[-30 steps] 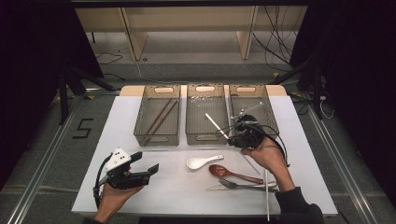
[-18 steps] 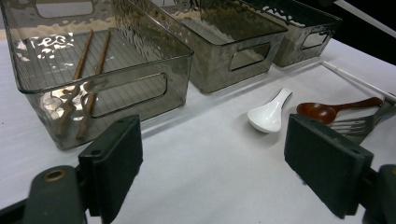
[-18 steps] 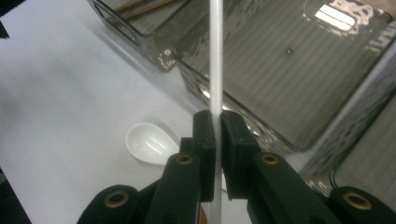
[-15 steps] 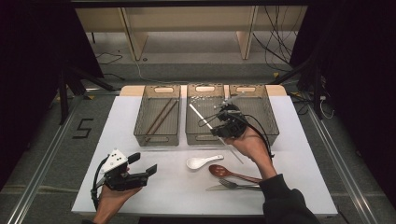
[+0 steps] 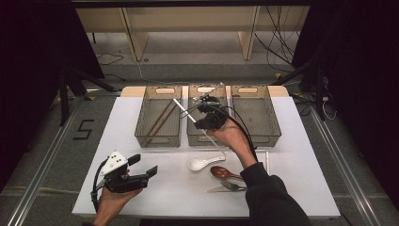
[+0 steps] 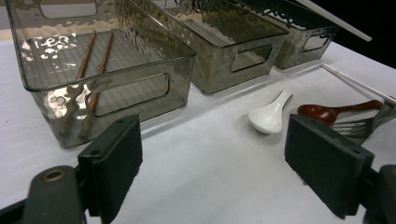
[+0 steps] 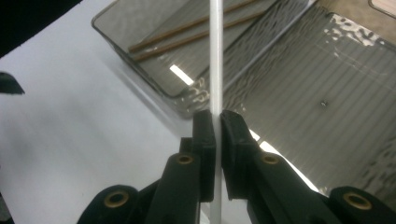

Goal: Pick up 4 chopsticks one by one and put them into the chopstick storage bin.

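My right gripper (image 5: 197, 112) hangs over the middle bin (image 5: 207, 137), shut on a white chopstick (image 5: 181, 107) that slants from above the left bin's edge down toward the table. In the right gripper view the pads (image 7: 205, 135) pinch the white chopstick (image 7: 215, 56) upright between them. The left bin (image 5: 157, 136) holds two brown chopsticks (image 5: 160, 120). My left gripper (image 5: 141, 175) rests low at the table's front left, open with nothing between its jaws (image 6: 219, 172).
A white soup spoon (image 5: 202, 163), a brown wooden spoon (image 5: 223, 173) and a fork (image 5: 228, 187) lie on the white table in front of the bins. A second white chopstick (image 5: 267, 162) lies right of them. The right bin (image 5: 256, 136) stands beside the middle one.
My right gripper has carried the white chopstick leftward and slightly farther back, from the gap between the middle and right bins to over the middle bin. The left gripper has stayed put.
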